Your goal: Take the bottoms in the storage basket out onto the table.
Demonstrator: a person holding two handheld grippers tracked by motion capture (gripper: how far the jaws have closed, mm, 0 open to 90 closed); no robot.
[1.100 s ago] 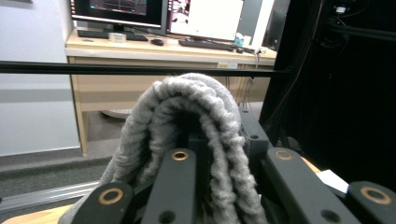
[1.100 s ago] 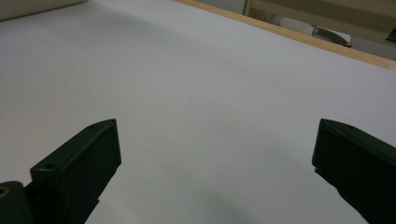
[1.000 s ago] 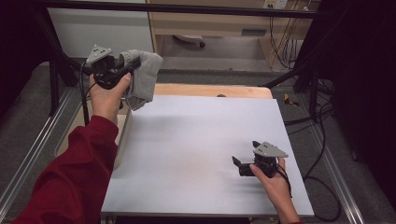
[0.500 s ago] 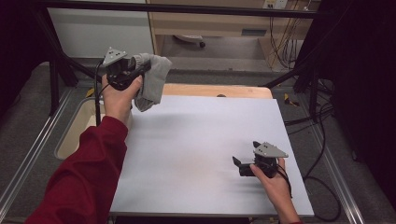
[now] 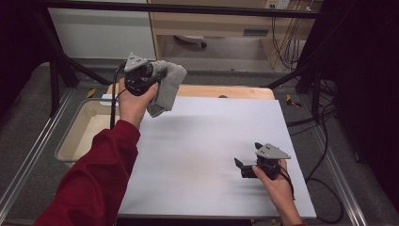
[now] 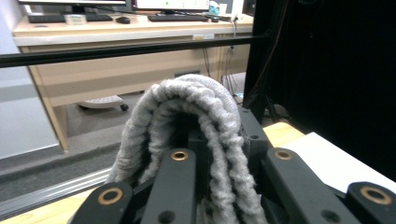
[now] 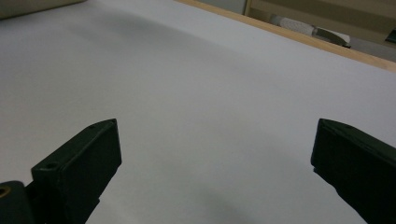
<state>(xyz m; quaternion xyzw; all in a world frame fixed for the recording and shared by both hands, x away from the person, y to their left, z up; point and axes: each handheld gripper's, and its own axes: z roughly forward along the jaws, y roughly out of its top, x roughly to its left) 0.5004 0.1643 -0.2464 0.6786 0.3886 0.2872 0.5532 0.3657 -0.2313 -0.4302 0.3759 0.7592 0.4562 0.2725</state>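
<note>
Your left hand-held gripper (image 5: pixel 149 79) is clamped on the grey cloth (image 5: pixel 169 87), held high over the counter's (image 5: pixel 197 141) far-left corner, its folds drooping downward; your right hand-held gripper (image 5: pixel 245 168) rests wide open, empty, well apart near you.

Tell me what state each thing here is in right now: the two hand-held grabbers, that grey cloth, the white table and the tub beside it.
left gripper: raised above the table's far left corner, shut on the grey knitted cloth
grey knitted cloth: folded over the jaws, hanging down, off the table
right gripper: low over the white table, jaws wide open, holding nothing
white table: bare
beige tub: looks empty
</note>
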